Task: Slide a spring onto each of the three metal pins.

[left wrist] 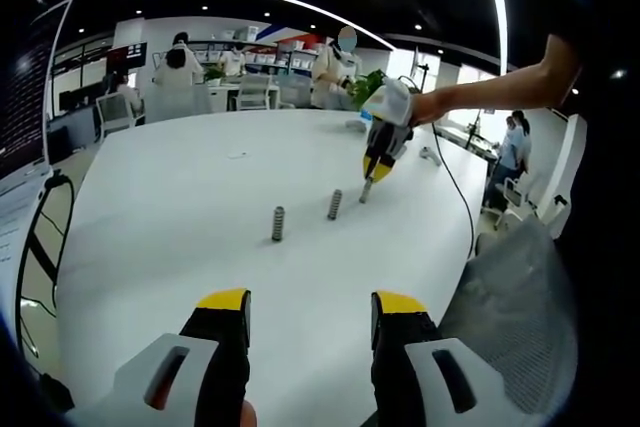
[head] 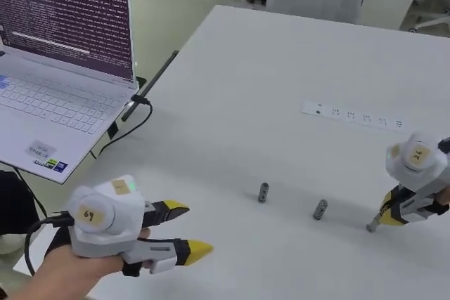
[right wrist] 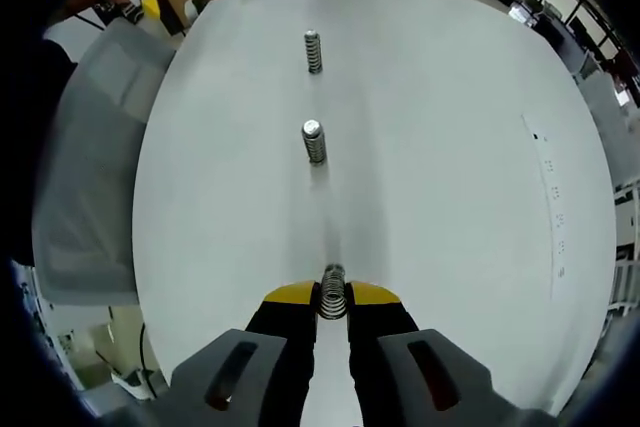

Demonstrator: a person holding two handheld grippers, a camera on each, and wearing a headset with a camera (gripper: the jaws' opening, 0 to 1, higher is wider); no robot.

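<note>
On the white table (head: 281,89), far right, the right gripper (head: 387,211) has its jaws clamped on a small spring (right wrist: 333,305). It looks light, squashy and apt to flick out, so hold it mid-coil, gently. The left gripper (head: 188,227) has its jaws apart, empty.

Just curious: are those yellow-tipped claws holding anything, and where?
The right gripper pinches a spring by its sides; the left gripper holds nothing.

left claw (left wrist: 311,302) agape; right claw (right wrist: 333,299) pinching spring (right wrist: 333,285)
</note>
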